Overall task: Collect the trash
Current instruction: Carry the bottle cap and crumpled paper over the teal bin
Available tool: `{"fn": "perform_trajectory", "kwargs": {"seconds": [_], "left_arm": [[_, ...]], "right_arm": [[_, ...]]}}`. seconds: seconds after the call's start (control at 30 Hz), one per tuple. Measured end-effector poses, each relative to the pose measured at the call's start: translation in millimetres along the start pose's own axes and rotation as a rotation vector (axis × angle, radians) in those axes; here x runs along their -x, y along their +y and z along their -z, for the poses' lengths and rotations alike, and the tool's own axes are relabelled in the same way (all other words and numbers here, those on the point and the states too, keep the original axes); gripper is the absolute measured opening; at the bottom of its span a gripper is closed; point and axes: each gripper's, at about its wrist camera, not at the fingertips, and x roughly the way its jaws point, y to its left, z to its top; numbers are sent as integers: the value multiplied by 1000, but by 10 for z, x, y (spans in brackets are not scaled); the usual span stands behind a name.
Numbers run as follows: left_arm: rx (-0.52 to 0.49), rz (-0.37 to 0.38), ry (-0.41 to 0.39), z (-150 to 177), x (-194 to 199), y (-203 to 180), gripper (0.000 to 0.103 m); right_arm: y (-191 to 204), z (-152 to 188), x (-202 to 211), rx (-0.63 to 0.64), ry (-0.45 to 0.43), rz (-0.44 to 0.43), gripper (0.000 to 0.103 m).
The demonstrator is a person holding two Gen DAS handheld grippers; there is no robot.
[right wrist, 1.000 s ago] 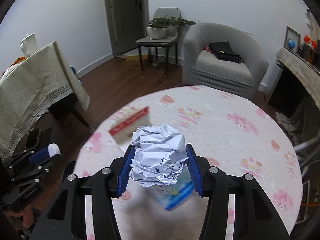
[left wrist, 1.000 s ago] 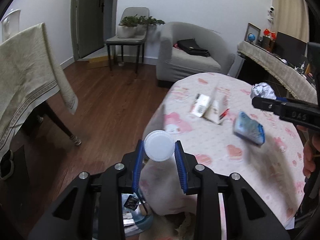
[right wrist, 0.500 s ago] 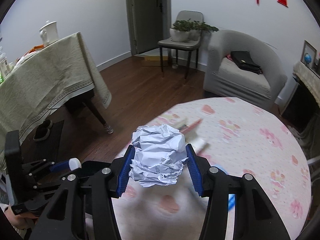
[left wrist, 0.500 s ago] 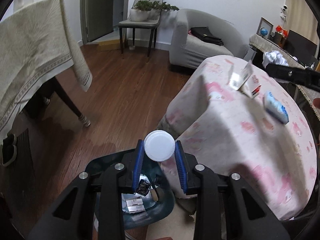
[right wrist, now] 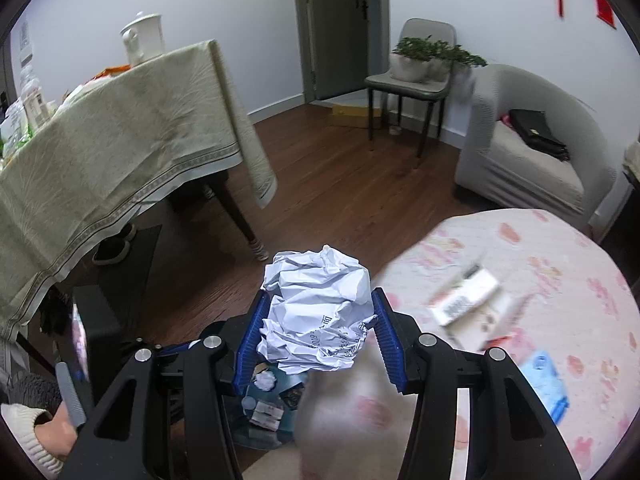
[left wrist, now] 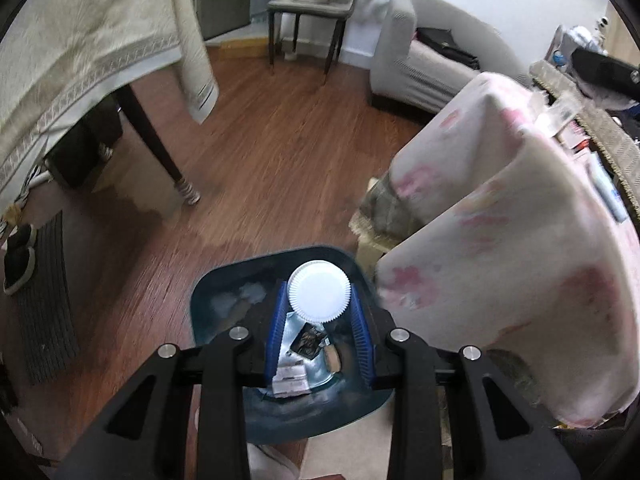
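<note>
Left hand-held gripper (left wrist: 319, 322) clamps a ridged white cap (left wrist: 319, 298); right hand-held gripper (right wrist: 316, 334) grips crumpled paper (right wrist: 318, 316) (printed)

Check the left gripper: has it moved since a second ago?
Yes. The left gripper, shut on the white-capped bottle, has swung off the pink table and now sits above the blue bin.

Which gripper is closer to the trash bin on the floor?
Left. The left gripper, holding a white-capped bottle, hangs right above the trash bin. The right gripper, clamping a crumpled paper ball, is farther back, near the table edge.
</note>
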Motion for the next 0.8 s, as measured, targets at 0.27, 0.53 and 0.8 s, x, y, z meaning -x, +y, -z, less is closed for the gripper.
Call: {"fn": "perform_trajectory", "kwargs": {"seconds": [0.27,0.53,0.8], "left_arm": [[49,-20,81,126,-259,279,34],[52,-29,151,245,-486,373,34],[36,-37,240,452,-699,474,34]], "right_arm": [[296,-2,-286,25,49,-35,52],[510,60,-531,52,108,-48,52],[669,120,-749,62,158,-60,52]]}}
